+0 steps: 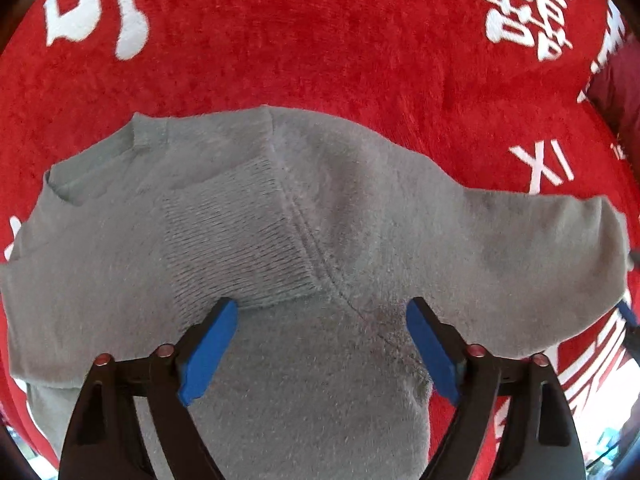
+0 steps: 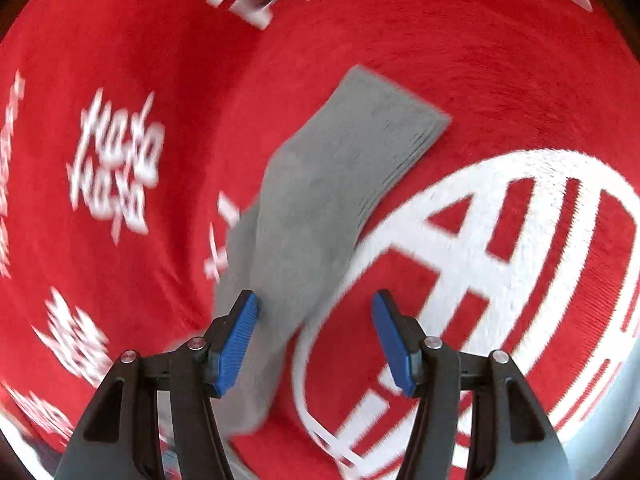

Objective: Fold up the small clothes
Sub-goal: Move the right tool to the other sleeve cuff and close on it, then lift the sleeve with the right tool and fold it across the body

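Blue pads of the left gripper stand wide apart above the grey socks, gripping nothing. Between them lies plain fuzzy knit; just beyond the left pad a ribbed cuff runs up and left. At least two socks lie crossed or overlapped here, though the exact count cannot be told. Their far edge is a long curve against the red cloth, which stretches bare to the far side, with white characters at the far left and far right. A sock end reaches right.

In the motion-blurred right wrist view, the right gripper is likewise spread wide and holds nothing. One grey sock runs from beside its left pad toward the far right, cuff farthest. Red cloth surrounds it on every side.
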